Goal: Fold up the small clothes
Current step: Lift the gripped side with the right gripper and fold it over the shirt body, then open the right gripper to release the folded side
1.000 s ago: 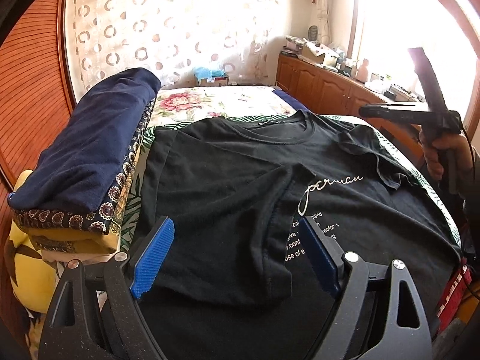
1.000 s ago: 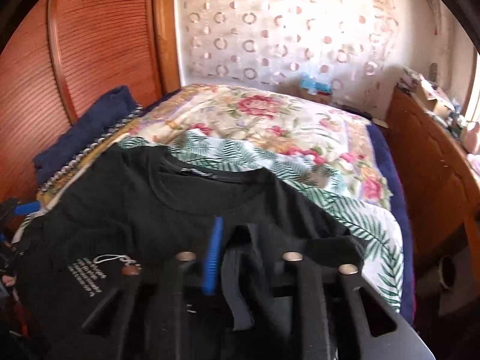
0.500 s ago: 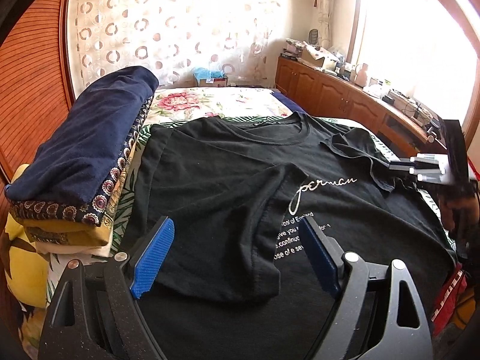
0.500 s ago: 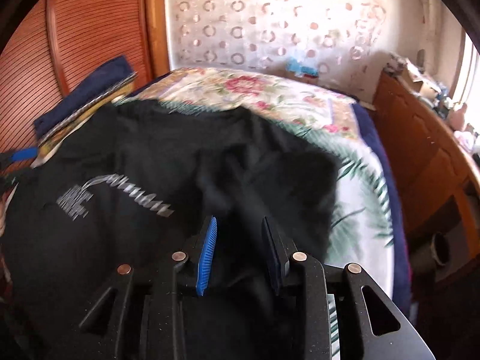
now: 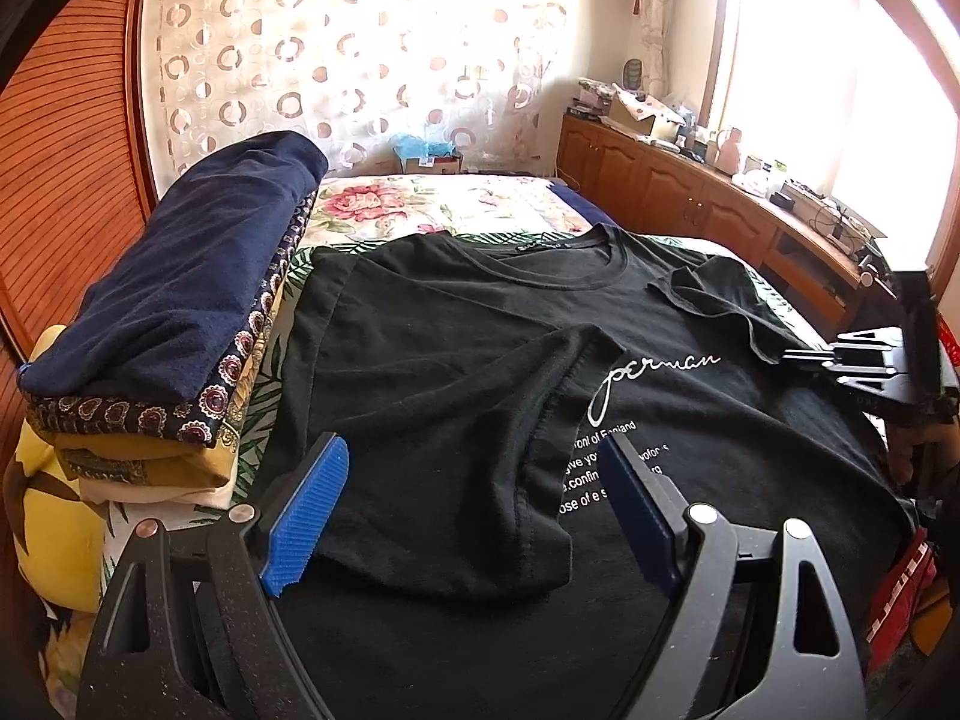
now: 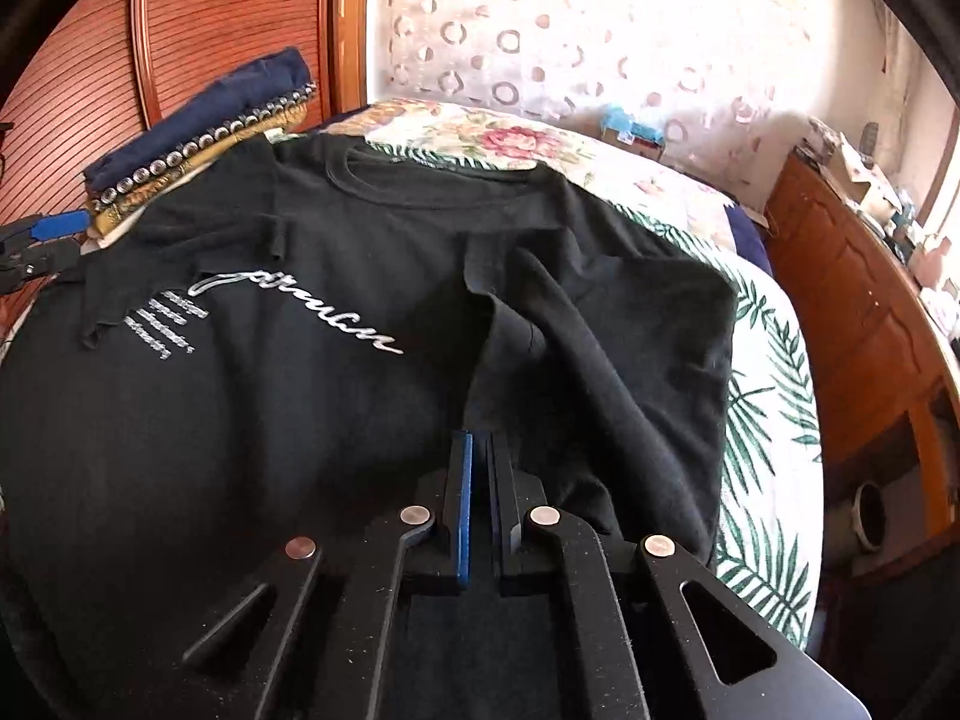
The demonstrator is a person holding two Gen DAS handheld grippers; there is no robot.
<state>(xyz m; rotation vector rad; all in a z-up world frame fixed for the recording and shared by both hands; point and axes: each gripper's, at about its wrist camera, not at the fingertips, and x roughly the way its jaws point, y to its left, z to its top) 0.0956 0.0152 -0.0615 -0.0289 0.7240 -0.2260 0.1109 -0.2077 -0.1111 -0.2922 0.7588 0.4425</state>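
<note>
**Right Gripper Closed at Sleeve Fold; Left Gripper Wide Above Shirt**

The black T-shirt (image 5: 456,372) lay face up on the bed (image 6: 774,360), collar toward the curtain (image 5: 360,48), with white script printed across the chest. One sleeve (image 5: 540,468) was folded inward over the body of the shirt. The other sleeve (image 6: 612,336) lay bunched and folded inward on the opposite side.

The left gripper (image 5: 474,504) stood above the lower part of the shirt. Its jaws were wide apart, with the folded sleeve's edge visible between them, and the blue pads (image 5: 306,510) were clear of the cloth.

The right gripper (image 6: 480,468) was positioned at the lower edge of the bunched sleeve. Its jaws were drawn together to a narrow slit. Whether cloth was pinched between the pads could not be determined.

A stack of folded textiles (image 5: 186,312), topped by a navy item, lay just beside the shirt, next to the wooden panel (image 5: 66,168). A wooden cabinet (image 6: 864,312) ran along the opposite side of the bed.
</note>
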